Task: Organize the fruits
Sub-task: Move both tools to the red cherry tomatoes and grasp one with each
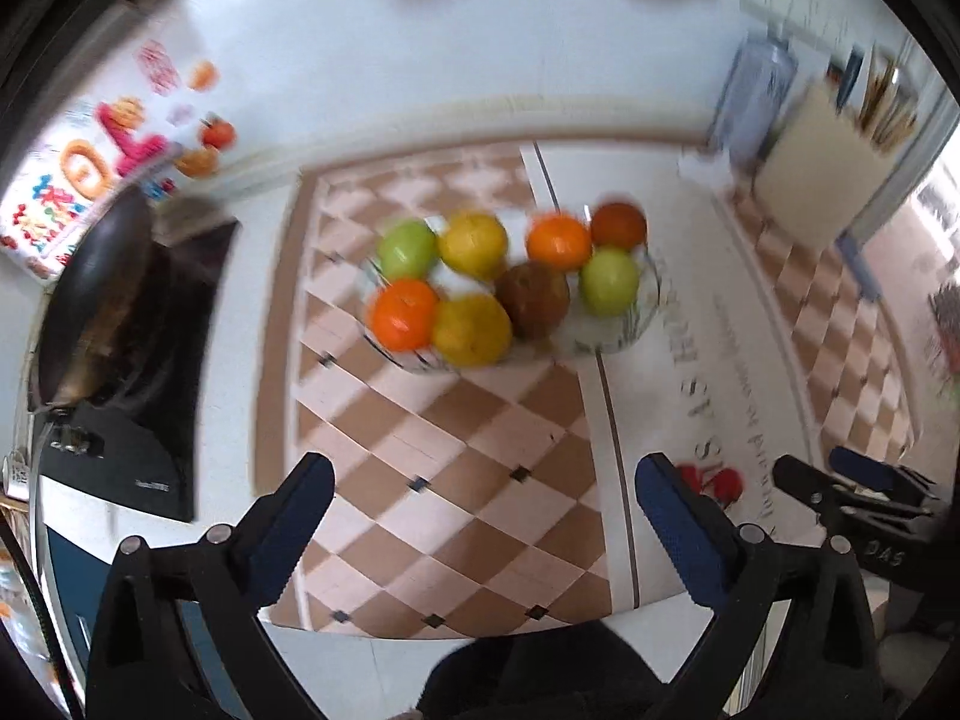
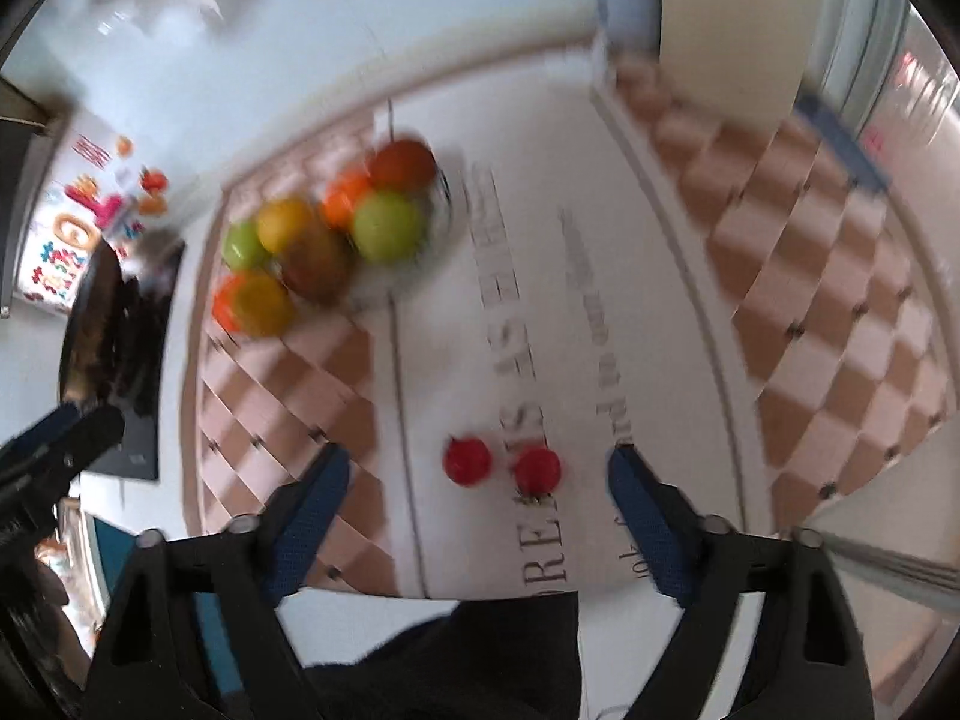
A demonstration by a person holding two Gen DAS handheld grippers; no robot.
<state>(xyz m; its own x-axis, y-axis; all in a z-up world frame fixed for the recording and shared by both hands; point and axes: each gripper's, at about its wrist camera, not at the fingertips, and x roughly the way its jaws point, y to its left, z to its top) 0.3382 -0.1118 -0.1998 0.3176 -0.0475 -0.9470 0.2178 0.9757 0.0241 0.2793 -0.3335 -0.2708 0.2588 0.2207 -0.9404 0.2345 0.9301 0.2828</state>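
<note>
The right gripper (image 2: 480,468) is spread wide and empty, the left gripper (image 1: 483,480) also. Far ahead stands the bowl (image 1: 651,300) full of fruit. Two red fruits (image 2: 501,462) lie just before the right fingertips; I would center one, then close gently.
</note>
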